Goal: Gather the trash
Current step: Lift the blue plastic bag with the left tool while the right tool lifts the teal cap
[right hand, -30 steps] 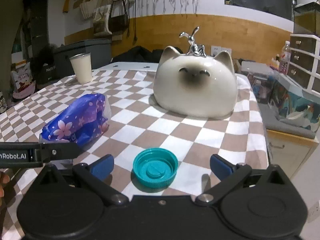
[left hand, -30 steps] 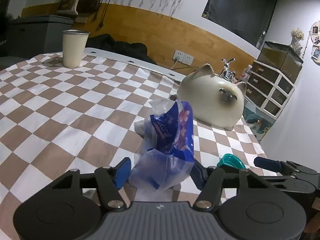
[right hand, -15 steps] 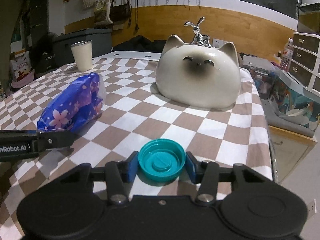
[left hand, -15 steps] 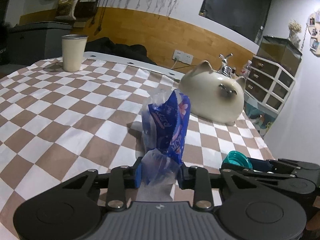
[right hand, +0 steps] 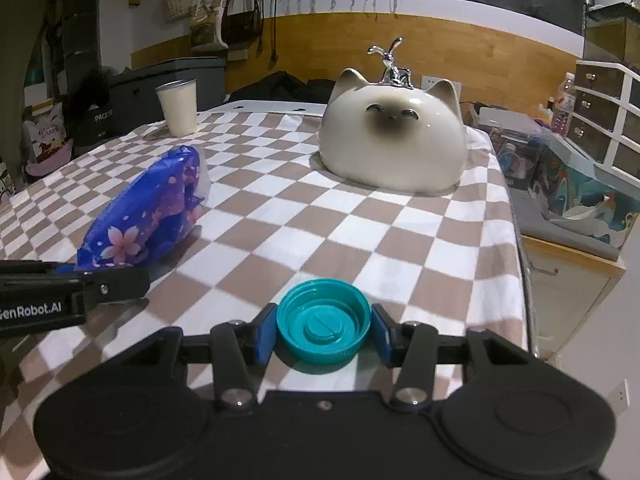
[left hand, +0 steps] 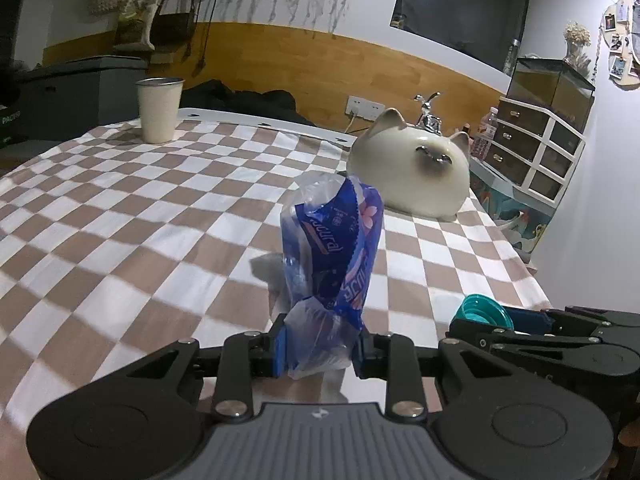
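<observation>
A crumpled blue plastic wrapper with pink flowers is pinched at its near end by my left gripper, which is shut on it; its far end reaches forward above the checked tablecloth. The wrapper also shows in the right wrist view, with the left gripper at the left edge. My right gripper is shut on a teal bottle cap, open side up, just above the cloth. The cap and right gripper show low right in the left wrist view.
A cream cat-shaped ceramic ornament stands at the table's far right. A cream cup stands at the far left corner. The table's right edge drops to a cabinet and white drawers. A dark bin stands behind the table.
Both grippers went from open to shut, the left on the wrapper and the right on the teal cap. Both have since lifted slightly, and the wrapper now stands more upright.
</observation>
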Demonstrator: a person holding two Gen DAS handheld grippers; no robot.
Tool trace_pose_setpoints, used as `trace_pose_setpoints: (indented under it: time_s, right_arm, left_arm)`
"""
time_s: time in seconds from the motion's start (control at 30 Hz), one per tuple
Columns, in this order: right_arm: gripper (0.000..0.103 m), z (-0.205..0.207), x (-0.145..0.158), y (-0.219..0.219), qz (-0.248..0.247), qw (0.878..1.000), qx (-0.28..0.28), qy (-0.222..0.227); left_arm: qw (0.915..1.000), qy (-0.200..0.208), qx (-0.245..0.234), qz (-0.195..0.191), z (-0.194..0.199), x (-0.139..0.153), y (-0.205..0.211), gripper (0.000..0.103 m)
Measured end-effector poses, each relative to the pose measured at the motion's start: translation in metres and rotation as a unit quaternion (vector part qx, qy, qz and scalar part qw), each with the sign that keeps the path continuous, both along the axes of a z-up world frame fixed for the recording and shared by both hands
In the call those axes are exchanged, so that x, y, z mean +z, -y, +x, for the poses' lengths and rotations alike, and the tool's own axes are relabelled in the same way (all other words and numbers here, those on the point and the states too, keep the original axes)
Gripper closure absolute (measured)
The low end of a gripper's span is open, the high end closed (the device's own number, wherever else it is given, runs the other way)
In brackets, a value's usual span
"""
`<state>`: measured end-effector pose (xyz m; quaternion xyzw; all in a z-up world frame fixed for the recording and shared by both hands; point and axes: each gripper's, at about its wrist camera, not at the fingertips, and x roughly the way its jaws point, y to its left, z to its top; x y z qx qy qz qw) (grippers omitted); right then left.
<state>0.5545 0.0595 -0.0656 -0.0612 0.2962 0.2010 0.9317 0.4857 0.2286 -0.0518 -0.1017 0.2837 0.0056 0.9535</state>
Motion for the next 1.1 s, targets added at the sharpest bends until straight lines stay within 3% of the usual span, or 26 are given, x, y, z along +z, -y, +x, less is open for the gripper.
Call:
trace_pose_setpoints:
  time_s: [0.47,1.1]
  right_arm:
    - [0.053,-0.075,0.004,0.023,0.022,1.000,0.017,0.000]
    - [0.053,-0.174,0.040,0.093,0.063,0.997,0.021,0.036]
  left_arm:
    - [0.9999,0.000,0.012,0.006,-0.084,0.009,0.033,0.072]
    - [0.9993,0.032,0.005,0.022,-0.166,0.037,0.079,0.072]
